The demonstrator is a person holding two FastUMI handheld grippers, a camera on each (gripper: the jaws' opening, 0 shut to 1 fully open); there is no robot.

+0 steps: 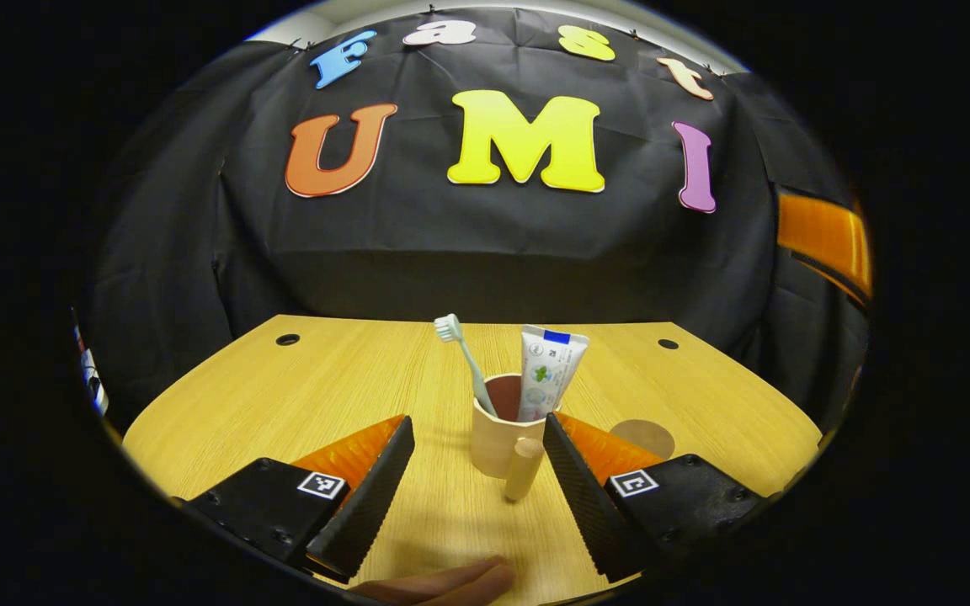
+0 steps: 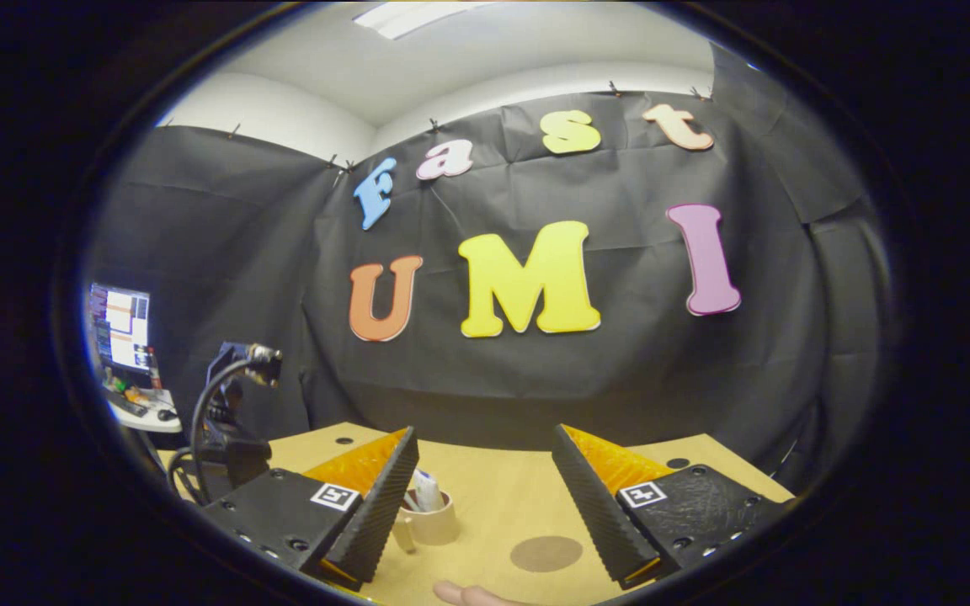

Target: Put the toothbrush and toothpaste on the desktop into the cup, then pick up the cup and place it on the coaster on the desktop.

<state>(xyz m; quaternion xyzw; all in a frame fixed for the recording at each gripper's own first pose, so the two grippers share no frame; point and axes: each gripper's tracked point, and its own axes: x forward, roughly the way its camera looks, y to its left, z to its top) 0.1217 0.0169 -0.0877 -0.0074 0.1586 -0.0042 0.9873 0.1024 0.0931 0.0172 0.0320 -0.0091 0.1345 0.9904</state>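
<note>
A beige cup [image 1: 498, 442] stands upright on the wooden desktop [image 1: 325, 396], its handle [image 1: 524, 470] turned toward me. A pale toothbrush [image 1: 461, 353] and a white toothpaste tube [image 1: 549, 370] stand inside it. My left gripper [image 1: 478, 423] is open; the cup sits just beyond its fingertips, nearer the right finger. A round brown coaster [image 1: 642, 438] lies bare to the cup's right. In the right gripper view, my right gripper [image 2: 485, 433] is open and raised above the desk, with the cup [image 2: 436, 523] and coaster [image 2: 546, 553] below it.
A black device with a looped cable [image 2: 228, 421] hangs at the desk's left side, with a monitor [image 2: 119, 328] behind it. Two cable holes [image 1: 287, 339] mark the desk's far corners. A fingertip [image 1: 443, 585] shows at the bottom edge.
</note>
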